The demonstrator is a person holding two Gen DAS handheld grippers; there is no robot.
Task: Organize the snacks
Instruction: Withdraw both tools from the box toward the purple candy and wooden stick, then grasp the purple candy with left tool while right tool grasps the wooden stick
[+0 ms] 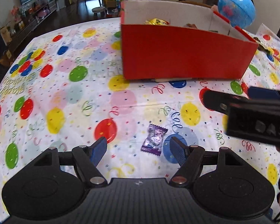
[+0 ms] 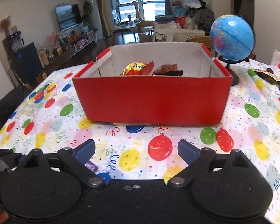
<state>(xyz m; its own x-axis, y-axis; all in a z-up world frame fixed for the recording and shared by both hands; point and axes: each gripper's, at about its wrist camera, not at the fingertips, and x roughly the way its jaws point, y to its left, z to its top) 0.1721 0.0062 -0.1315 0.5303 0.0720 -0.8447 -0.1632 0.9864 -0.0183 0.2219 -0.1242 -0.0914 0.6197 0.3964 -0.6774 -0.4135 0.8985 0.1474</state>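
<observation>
A small purple candy wrapper [image 1: 154,140] lies on the balloon-print tablecloth [image 1: 65,97]. My left gripper [image 1: 138,145] is open just above the cloth; the candy sits between its blue pads, nearer the right one, untouched. Behind it stands a red cardboard box [image 1: 177,56] with a yellow packet [image 1: 155,21] inside. My right gripper [image 2: 136,146] is open and holds nothing, facing the red box [image 2: 151,100], which contains a gold-and-red packet [image 2: 136,68] and a brown packet [image 2: 168,70]. A corner of the purple candy [image 2: 91,166] shows behind its left finger.
A blue globe [image 2: 232,37] on a black stand sits right of the box. More wrappers [image 2: 270,75] lie on the cloth at the far right. The right gripper's black body [image 1: 255,119] reaches in from the right of the left wrist view. The table edge curves away at the left.
</observation>
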